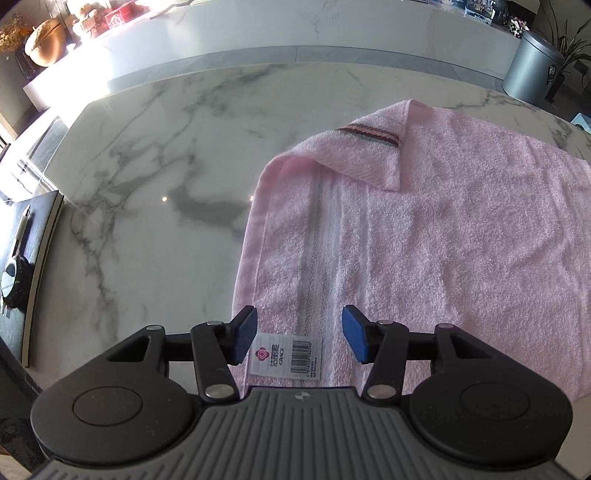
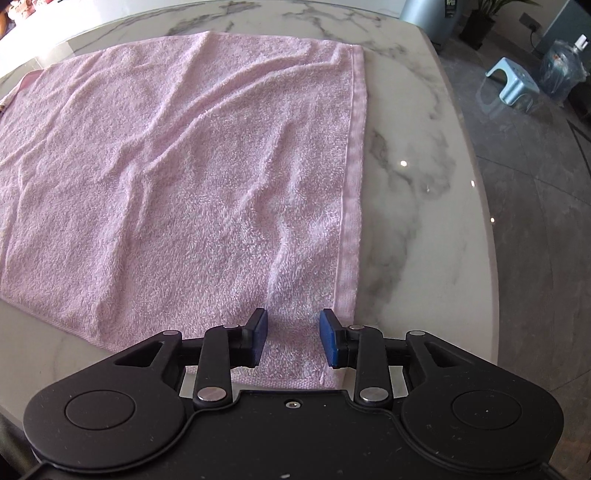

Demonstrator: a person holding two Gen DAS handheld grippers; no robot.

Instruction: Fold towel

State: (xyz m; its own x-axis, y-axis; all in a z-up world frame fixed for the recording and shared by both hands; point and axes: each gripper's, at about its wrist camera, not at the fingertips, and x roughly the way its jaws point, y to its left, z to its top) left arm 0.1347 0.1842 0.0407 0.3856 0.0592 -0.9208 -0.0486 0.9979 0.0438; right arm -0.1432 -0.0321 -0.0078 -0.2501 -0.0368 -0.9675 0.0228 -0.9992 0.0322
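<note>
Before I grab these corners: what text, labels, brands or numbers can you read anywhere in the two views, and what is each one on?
"GRACE": white tag on the pink towel, between the left gripper pads, beside a red flower logo.
Characters above "GRACE": too small to read.
Barcode and its digits on the tag: blurred.
Dark label on the grey bin: unreadable.
Right wrist view: no readable text.

I worked in a home living area: marble-topped desk (image 1: 155, 155), long white ledge (image 1: 332, 33) with ornaments, potted plant (image 2: 484, 18), metal bin (image 1: 532, 66), small blue stool (image 2: 511, 83) on tiled floor (image 2: 535, 192).
</note>
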